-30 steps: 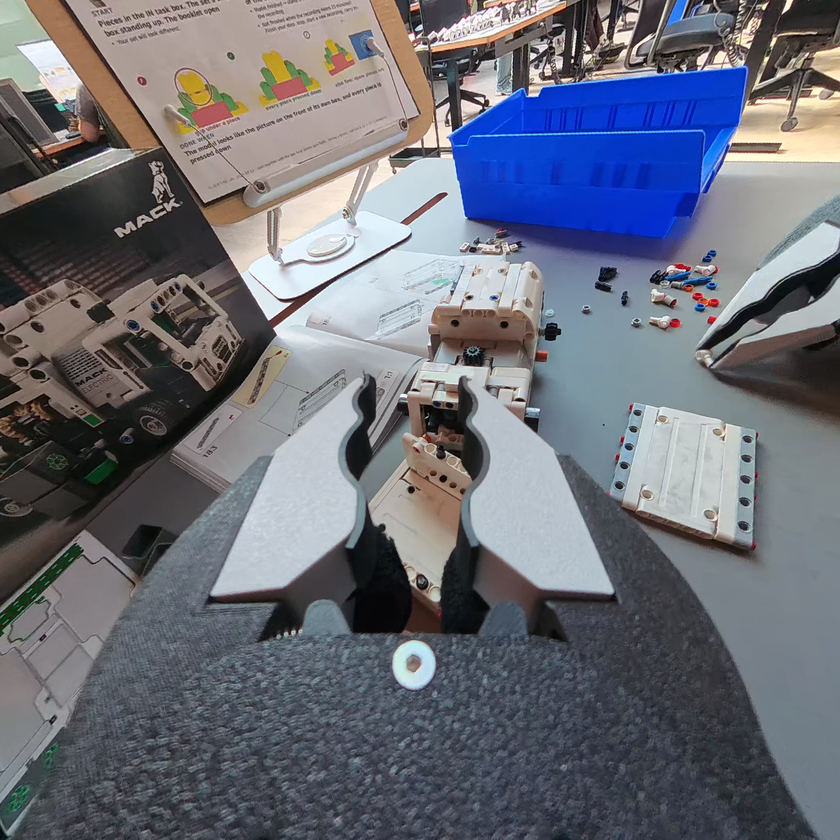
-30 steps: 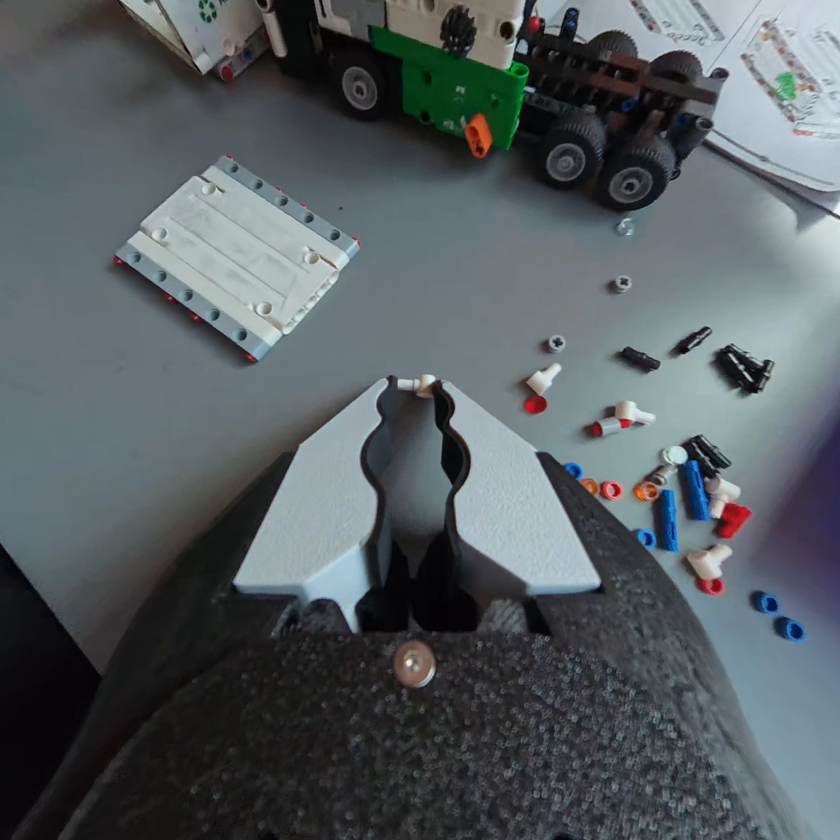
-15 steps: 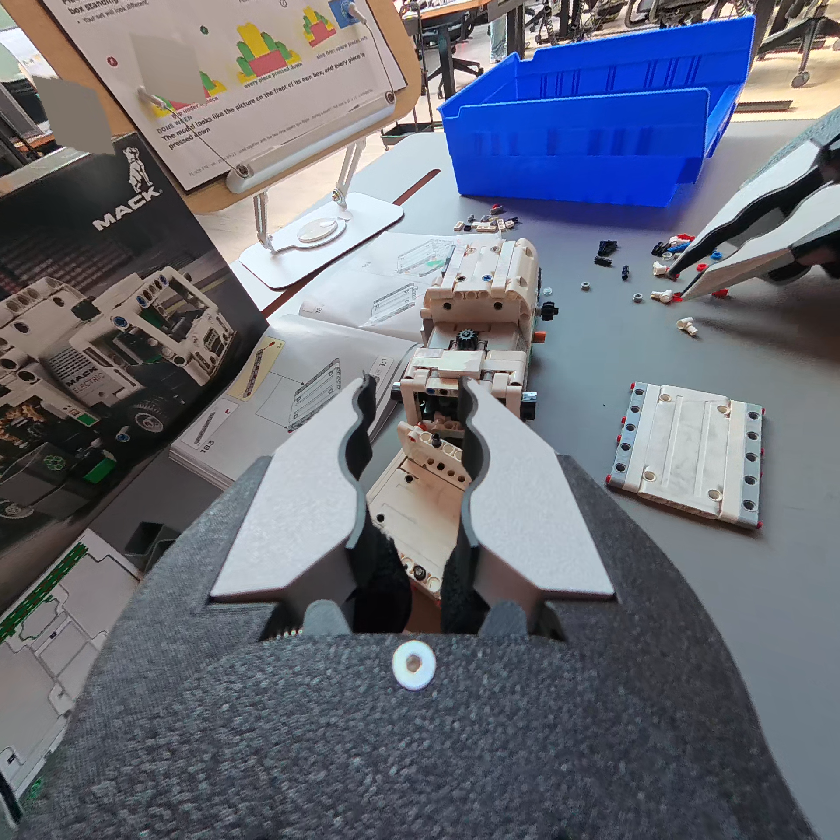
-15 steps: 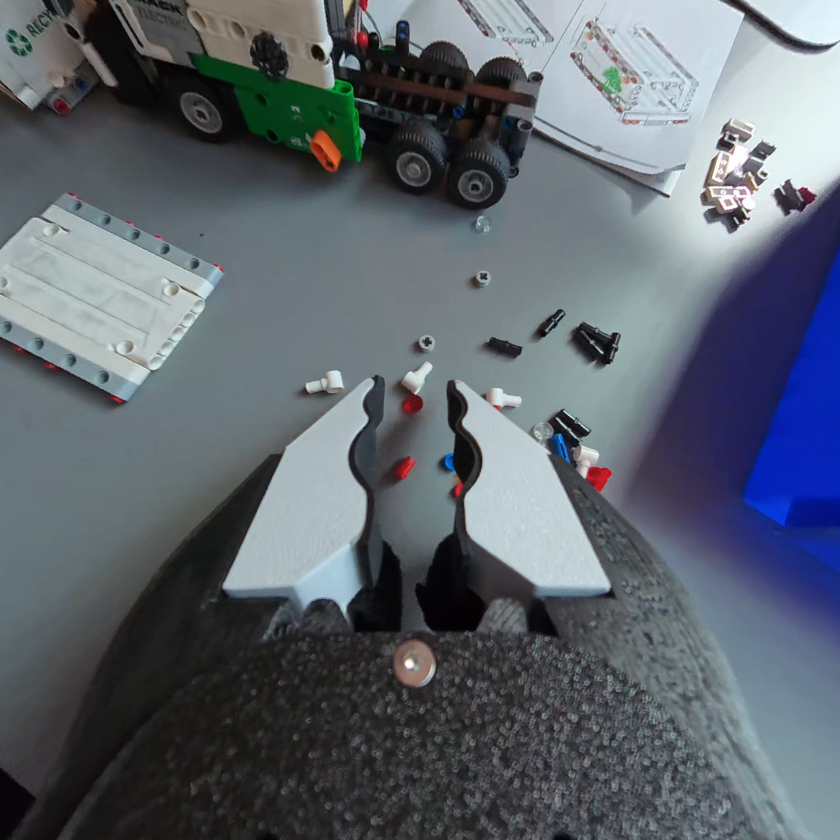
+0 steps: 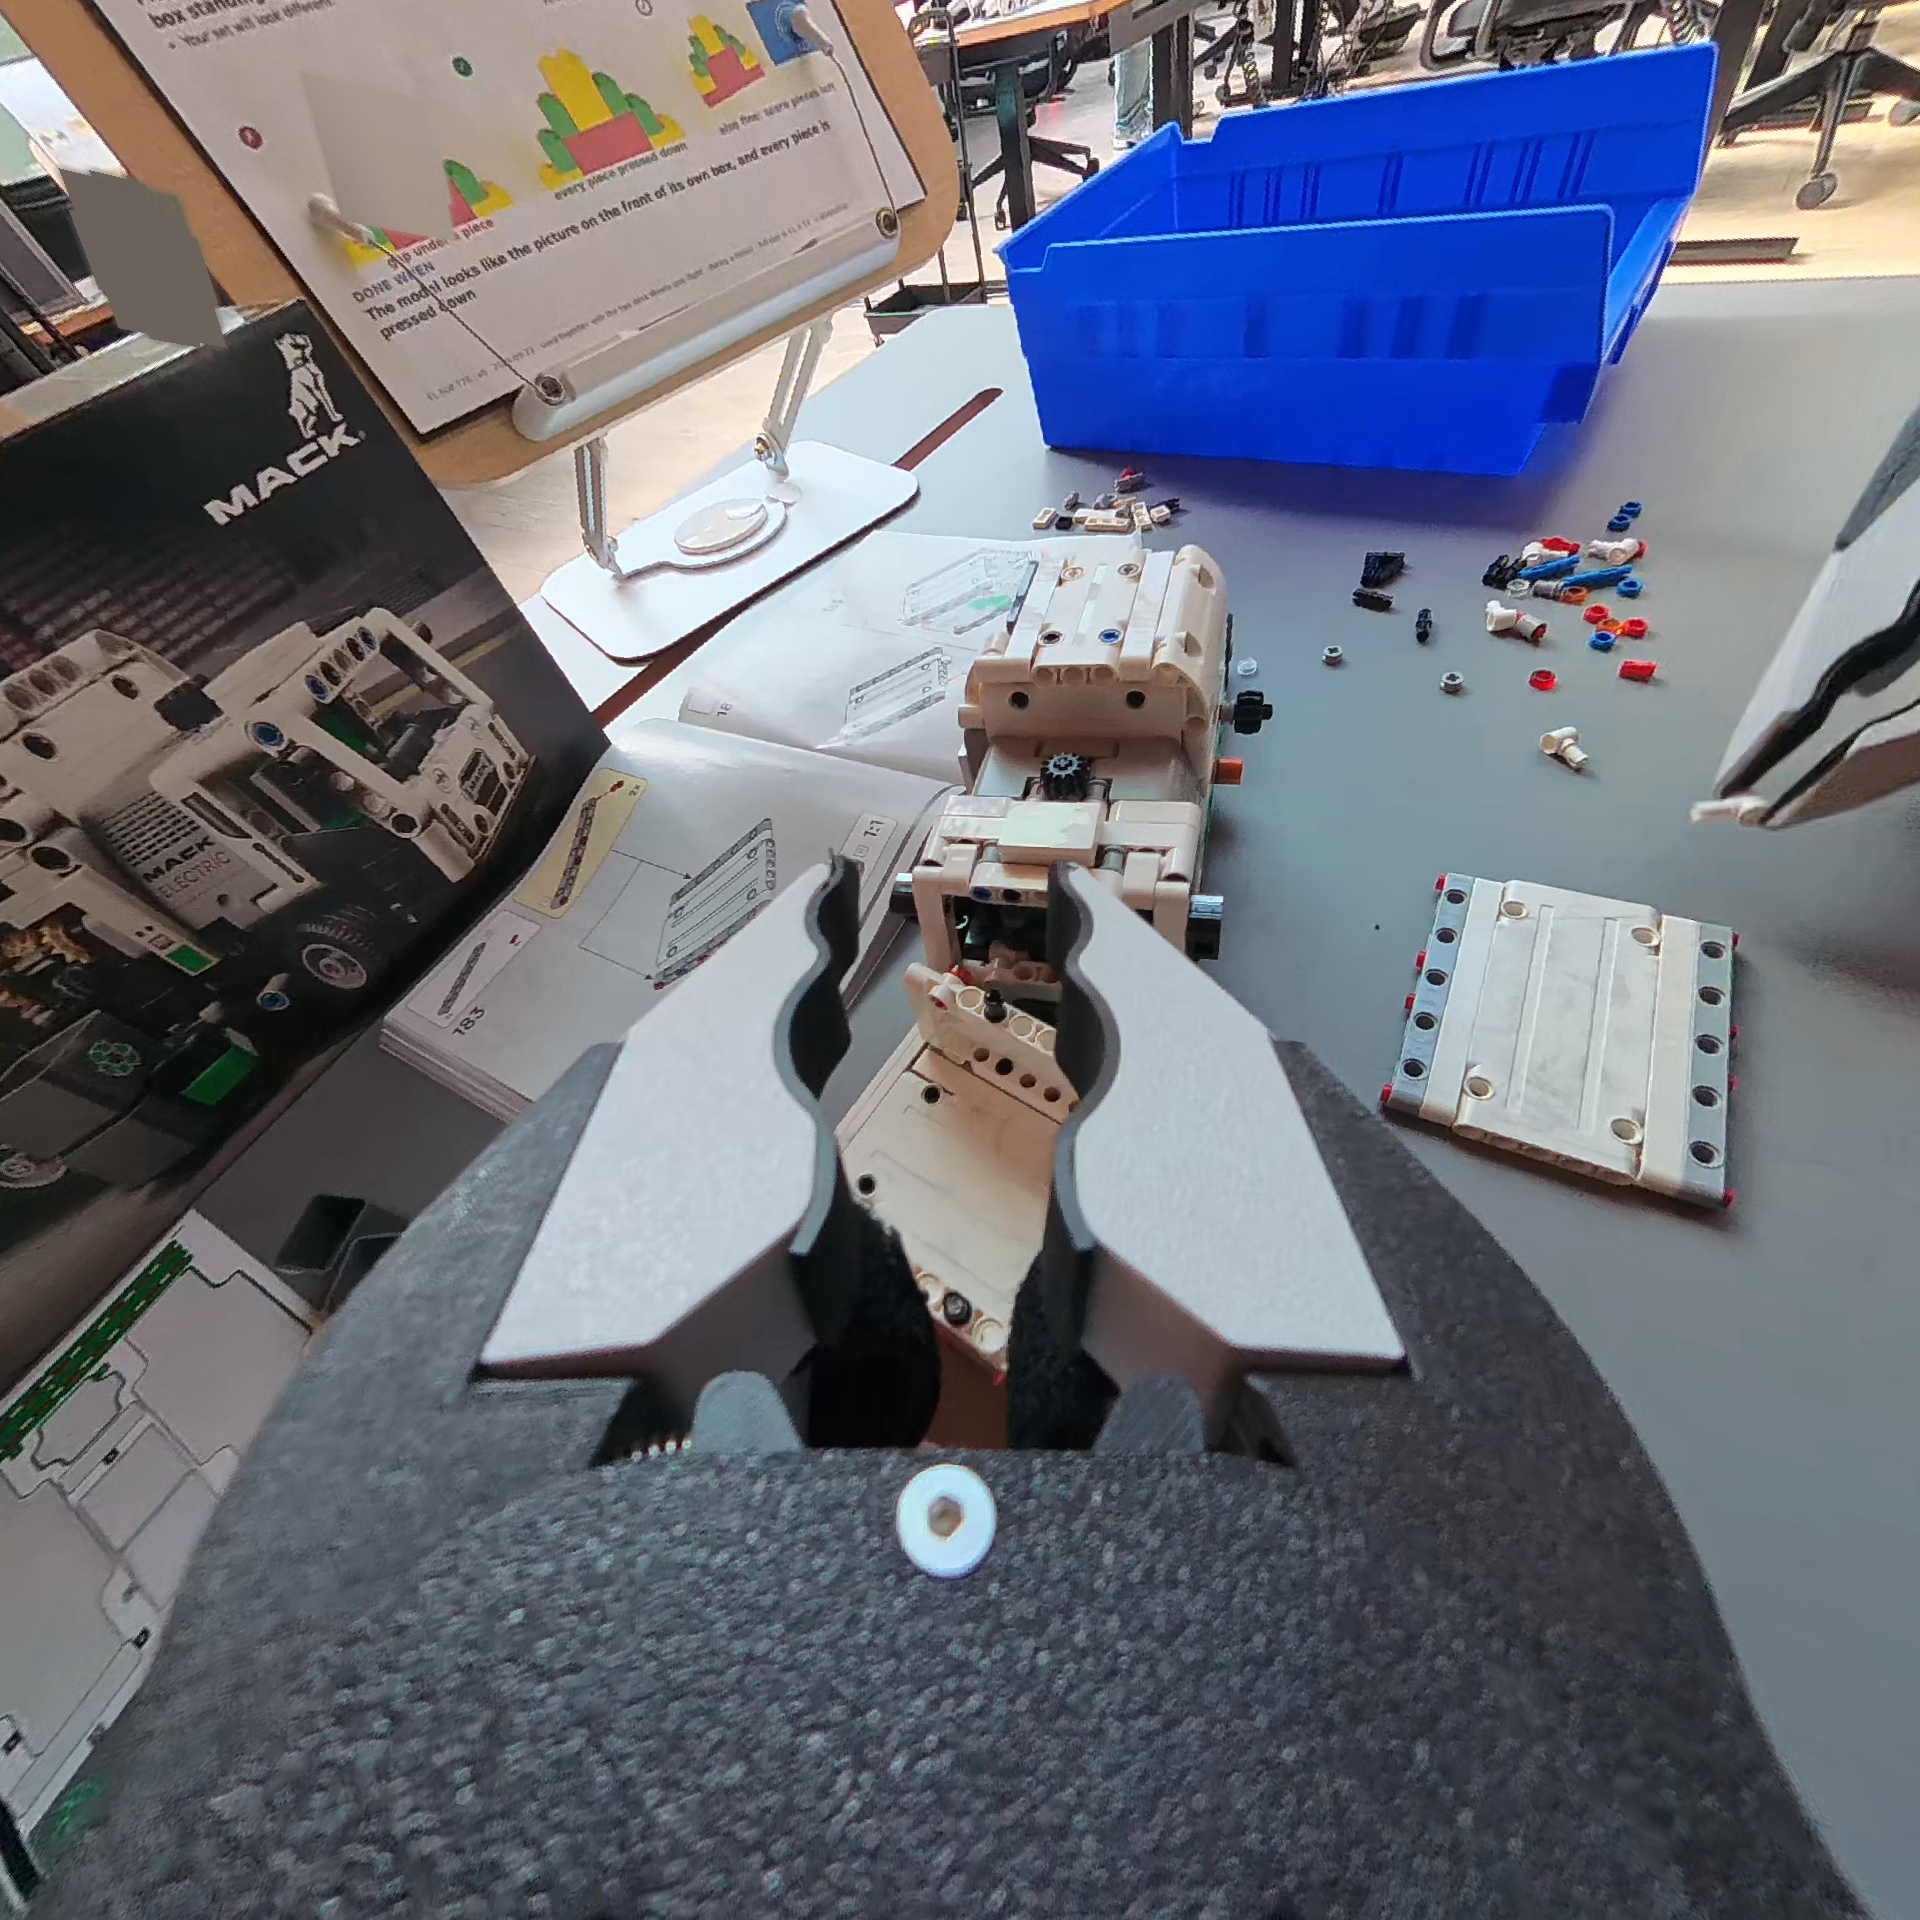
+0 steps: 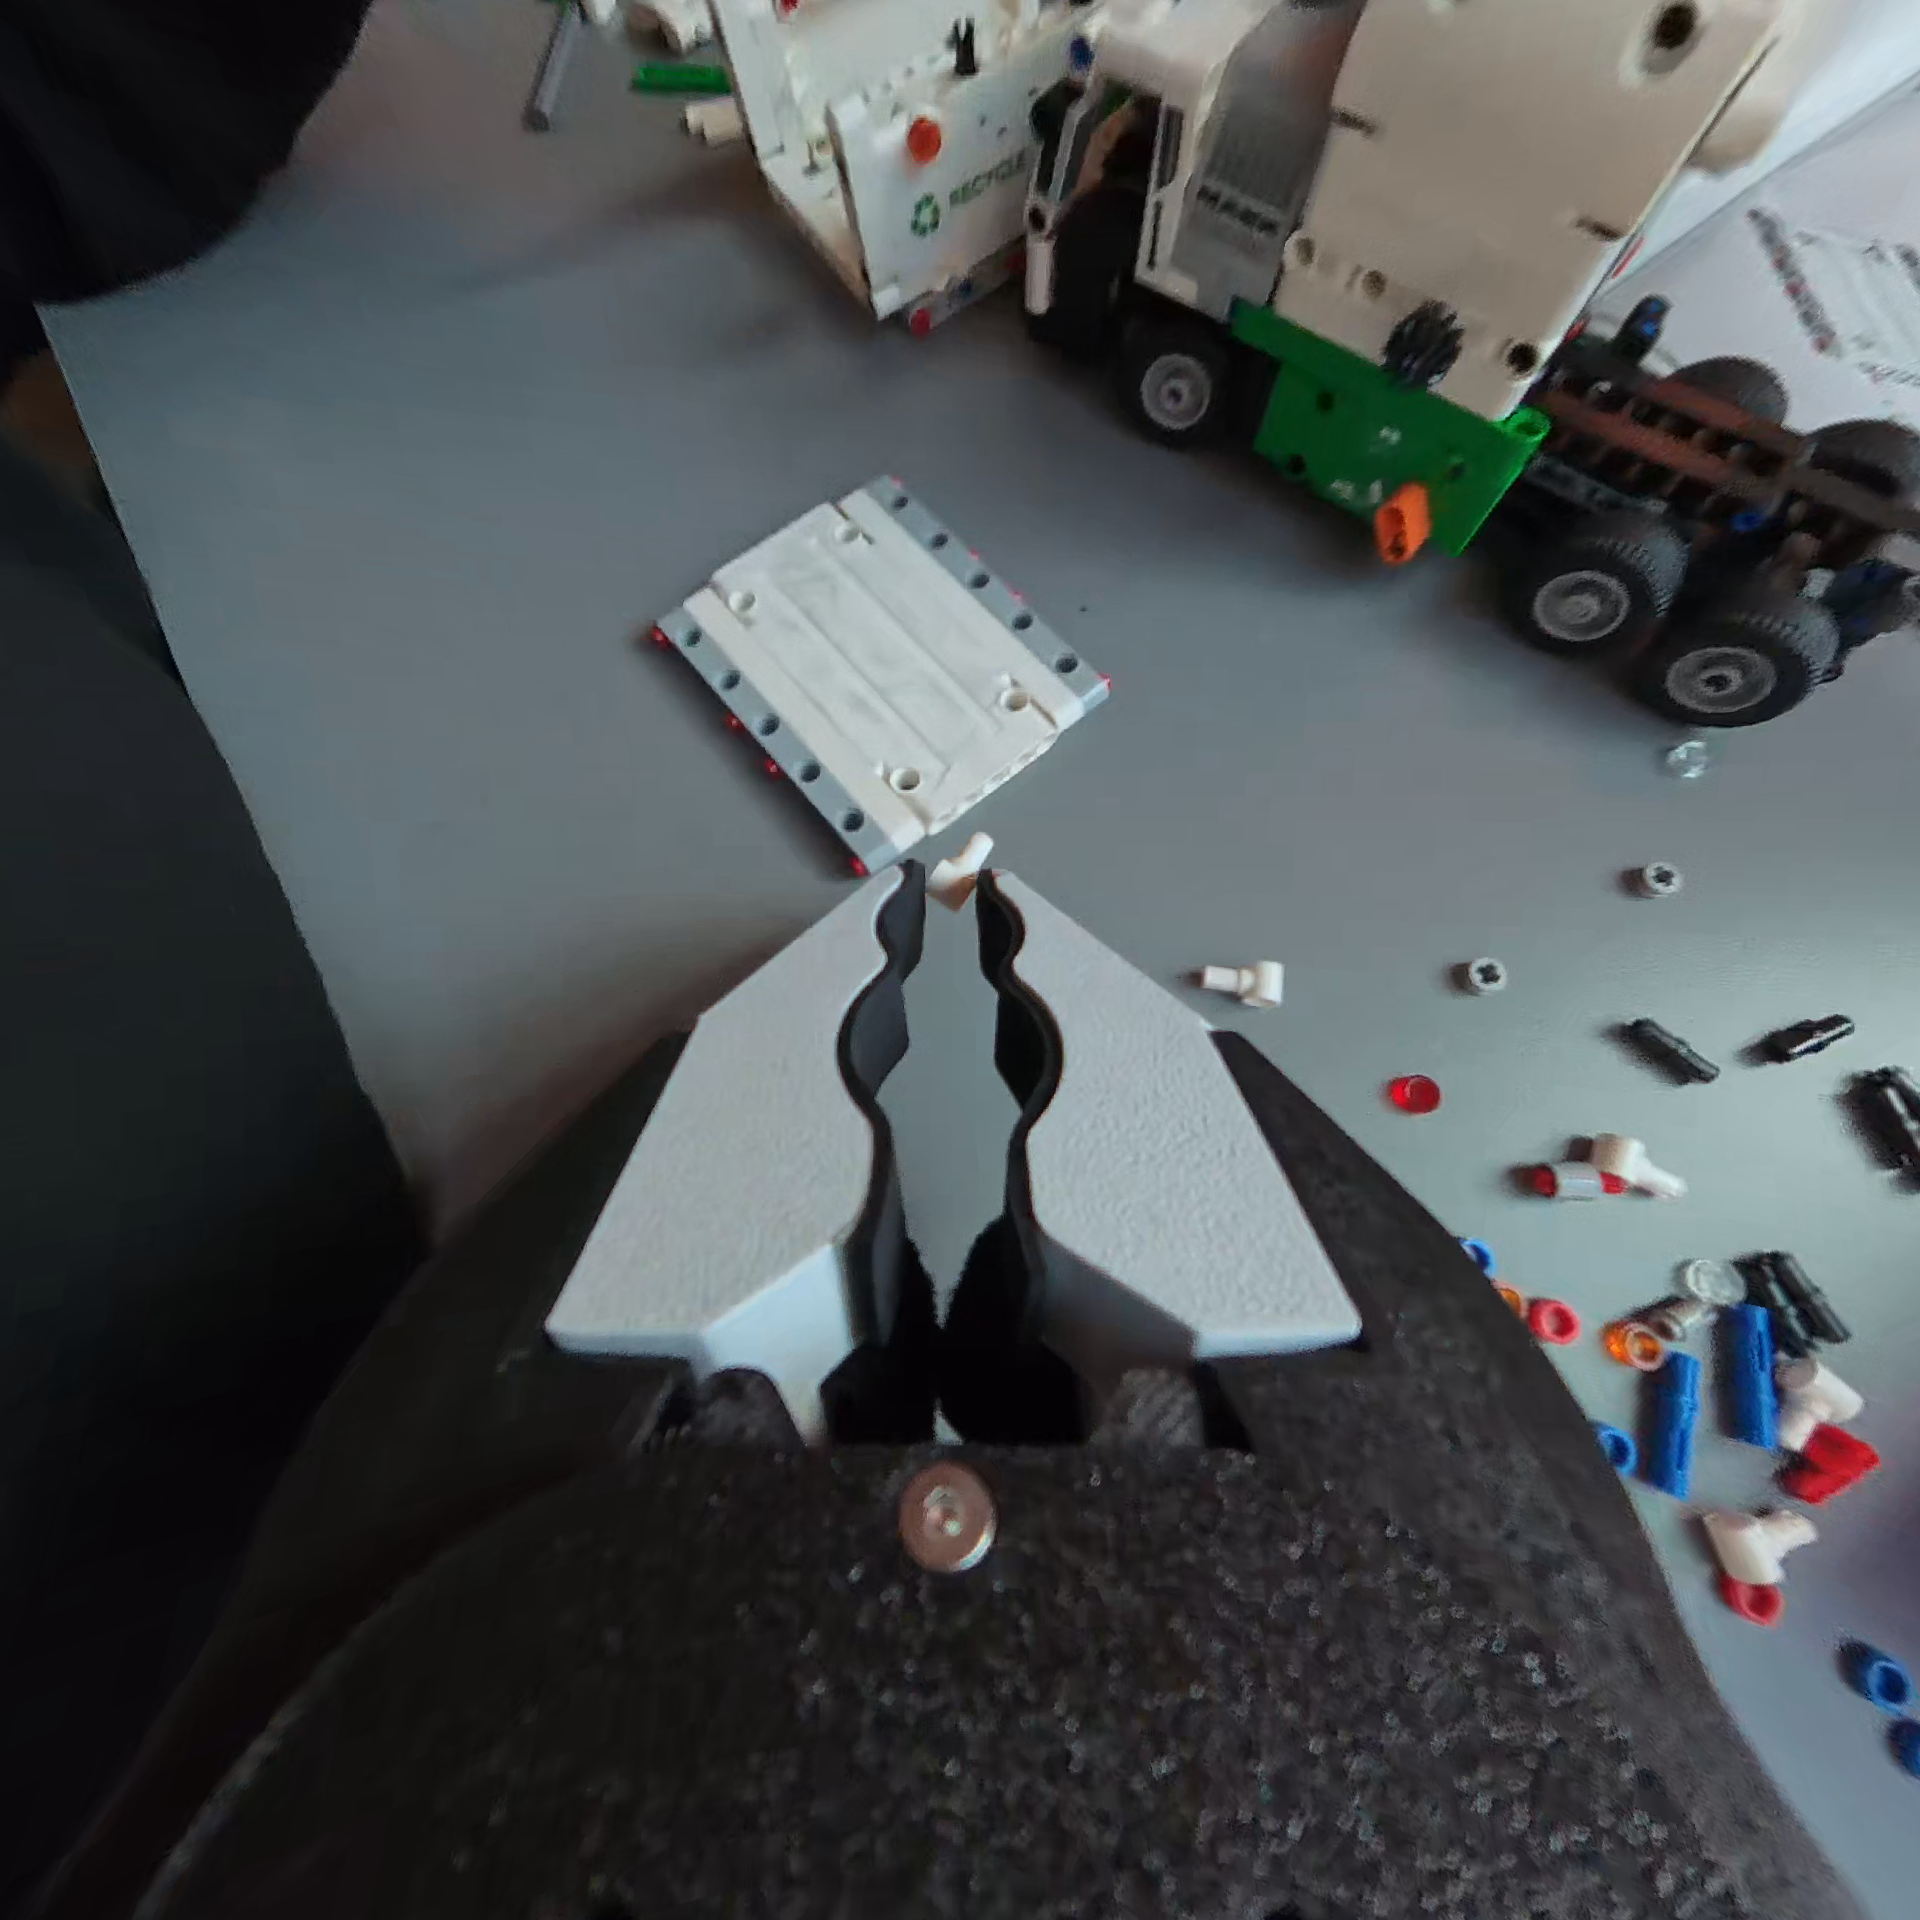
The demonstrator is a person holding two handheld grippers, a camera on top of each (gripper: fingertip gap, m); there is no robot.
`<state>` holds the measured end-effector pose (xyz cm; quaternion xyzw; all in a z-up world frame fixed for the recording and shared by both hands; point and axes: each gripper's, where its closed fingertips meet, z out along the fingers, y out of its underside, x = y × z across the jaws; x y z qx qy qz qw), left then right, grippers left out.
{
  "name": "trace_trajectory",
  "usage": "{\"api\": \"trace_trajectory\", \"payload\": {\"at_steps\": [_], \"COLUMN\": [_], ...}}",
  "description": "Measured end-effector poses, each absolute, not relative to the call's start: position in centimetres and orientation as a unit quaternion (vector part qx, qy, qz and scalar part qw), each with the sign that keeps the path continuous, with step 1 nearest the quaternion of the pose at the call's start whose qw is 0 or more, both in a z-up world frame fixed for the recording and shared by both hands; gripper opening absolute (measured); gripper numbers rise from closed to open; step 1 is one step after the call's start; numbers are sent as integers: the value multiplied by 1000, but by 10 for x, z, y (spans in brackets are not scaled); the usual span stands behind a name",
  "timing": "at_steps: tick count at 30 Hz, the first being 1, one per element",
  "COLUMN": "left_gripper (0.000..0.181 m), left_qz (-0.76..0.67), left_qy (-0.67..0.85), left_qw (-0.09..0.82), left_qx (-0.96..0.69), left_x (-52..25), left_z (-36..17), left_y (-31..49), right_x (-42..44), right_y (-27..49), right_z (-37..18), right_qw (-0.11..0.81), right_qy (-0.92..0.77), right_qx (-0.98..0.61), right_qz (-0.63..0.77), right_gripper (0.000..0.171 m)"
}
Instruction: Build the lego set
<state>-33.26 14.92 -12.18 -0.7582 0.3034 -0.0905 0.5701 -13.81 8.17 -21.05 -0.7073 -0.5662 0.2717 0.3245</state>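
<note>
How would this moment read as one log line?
left gripper: open, around truck | right gripper: shut on white connector, above panel edge

One truck model, one white ribbed panel, one blue bin, one open instruction booklet, one set box and one document stand. Loose small pieces number roughly twenty-five; blur prevents an exact count.

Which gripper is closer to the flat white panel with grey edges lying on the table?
Right. The right gripper, pinching a small white connector, hangs just off the flat white panel's near edge. The left gripper sits farther away, over the truck model.
</note>
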Motion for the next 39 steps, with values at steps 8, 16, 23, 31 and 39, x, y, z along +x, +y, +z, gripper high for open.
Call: {"api": "trace_trajectory", "payload": {"at_steps": [8,16,23,31,39], "left_gripper": [33,37,44,77,67], "left_qz": [-103,-266,-212,-175,-154], "left_qy": [314,386,421,453,483], "left_qw": [572,545,423,319,267], "left_qx": [-751,-695,-774,-814,-819], "left_x": [-326,-239,-211,-205,-193], "left_z": [-119,-87,-168,-220,-232], "left_y": [145,85,78,79,80], "right_x": [-138,-133,-108,-99,-95], "right_y": [80,90,167,196,186], "right_z": [-236,-212,-176,-150,-146], "right_qw": [304,351,472,542,546], "right_qy": [-567,-529,-379,-327,-331], "right_qx": [-728,-722,-740,-696,-681], "right_qz": [237,276,293,340,359], "right_gripper": [9,19,19,15,14]}}
